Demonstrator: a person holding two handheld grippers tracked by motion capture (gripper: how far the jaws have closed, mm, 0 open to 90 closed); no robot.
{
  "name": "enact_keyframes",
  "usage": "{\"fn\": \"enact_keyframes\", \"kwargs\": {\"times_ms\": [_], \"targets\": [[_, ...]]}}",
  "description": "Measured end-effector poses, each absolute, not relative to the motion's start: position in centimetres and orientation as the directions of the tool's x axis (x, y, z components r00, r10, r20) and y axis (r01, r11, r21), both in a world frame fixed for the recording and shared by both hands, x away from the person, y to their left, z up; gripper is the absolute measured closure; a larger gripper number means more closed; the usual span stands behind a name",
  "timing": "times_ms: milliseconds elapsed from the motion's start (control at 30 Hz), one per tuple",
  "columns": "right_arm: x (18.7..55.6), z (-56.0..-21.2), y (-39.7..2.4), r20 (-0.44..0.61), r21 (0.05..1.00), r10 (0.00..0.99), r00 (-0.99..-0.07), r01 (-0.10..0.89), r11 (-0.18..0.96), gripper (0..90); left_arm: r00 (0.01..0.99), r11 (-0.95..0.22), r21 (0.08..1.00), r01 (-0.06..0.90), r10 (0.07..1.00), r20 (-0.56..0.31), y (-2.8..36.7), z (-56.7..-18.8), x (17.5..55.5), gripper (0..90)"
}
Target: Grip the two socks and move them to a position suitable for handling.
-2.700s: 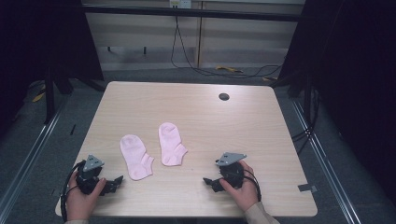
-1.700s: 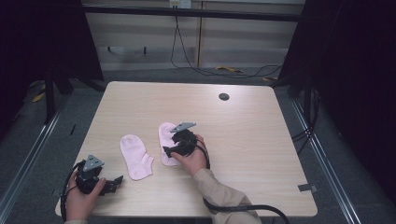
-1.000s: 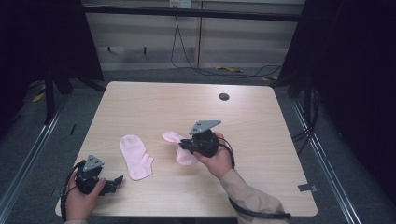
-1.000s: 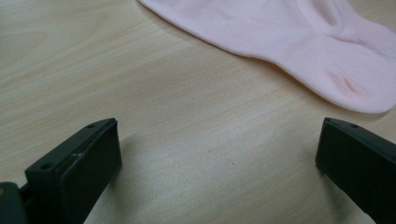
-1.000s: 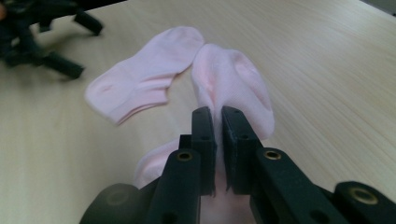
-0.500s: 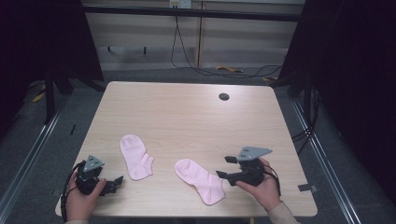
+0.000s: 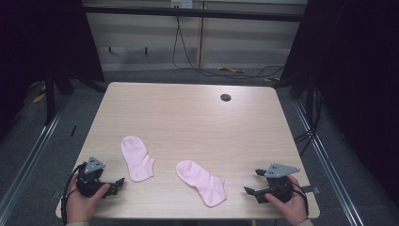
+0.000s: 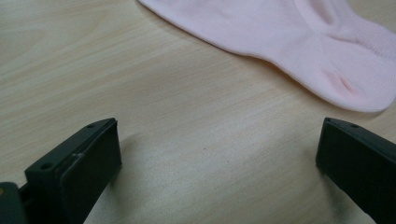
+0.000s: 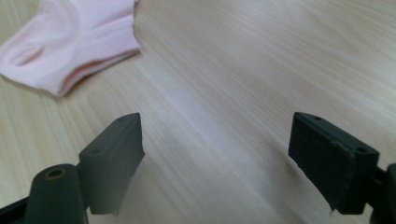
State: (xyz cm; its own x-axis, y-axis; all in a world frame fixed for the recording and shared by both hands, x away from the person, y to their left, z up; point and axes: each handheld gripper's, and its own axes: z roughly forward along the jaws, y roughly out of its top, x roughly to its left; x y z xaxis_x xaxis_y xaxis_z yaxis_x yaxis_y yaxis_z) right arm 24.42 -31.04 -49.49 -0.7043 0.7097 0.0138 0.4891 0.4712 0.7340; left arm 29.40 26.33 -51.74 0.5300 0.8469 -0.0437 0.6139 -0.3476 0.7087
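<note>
Just letting go of the right sock point(image 7: 201, 181), lying flat at lower centre, cuff toward the right gripper point(image 7: 254, 192): jaws opening wide, nothing between. Left gripper point(image 7: 115, 184) also gaping, parked lower left beside the left sock point(image 7: 137, 157), probably waiting to pair them.

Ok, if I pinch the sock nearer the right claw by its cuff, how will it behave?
Probably floppy: that sock lies limp and flat on the table, so the toe would likely dangle. It looks thin and light. The ribbed cuff should give the pads some grip; pushed, it may bunch rather than slide.
</note>
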Motion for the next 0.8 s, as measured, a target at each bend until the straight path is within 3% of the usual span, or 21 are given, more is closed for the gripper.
{"fn": "enact_keyframes", "kwargs": {"times_ms": [233, 333, 567, 800], "targets": [[24.7, -50.0, -31.5, 0.006, 0.712, 0.729, -0.684, 0.515, 0.477, 15.6, 0.566, -0.38, 0.699, 0.605, 0.823, -0.043, 25.7, -51.5, 29.4, 0.5], [24.7, -50.0, -31.5, 0.008, 0.713, 0.73, -0.683, 0.516, 0.475, 15.4, 0.611, -0.408, 0.708, 0.576, 0.79, -0.042, 24.7, -50.9, 29.7, 8.4], [24.7, -50.0, -31.5, 0.009, 0.713, 0.729, -0.684, 0.516, 0.475, 15.3, 0.709, -0.498, 0.721, 0.482, 0.705, 0.012, 21.6, -48.8, 32.2, 14.8], [24.7, -50.0, -31.5, 0.01, 0.713, 0.73, -0.684, 0.517, 0.474, 15.3, 0.719, -0.543, 0.659, 0.52, 0.695, 0.006, 19.9, -49.9, 35.1, 15.4]]}}
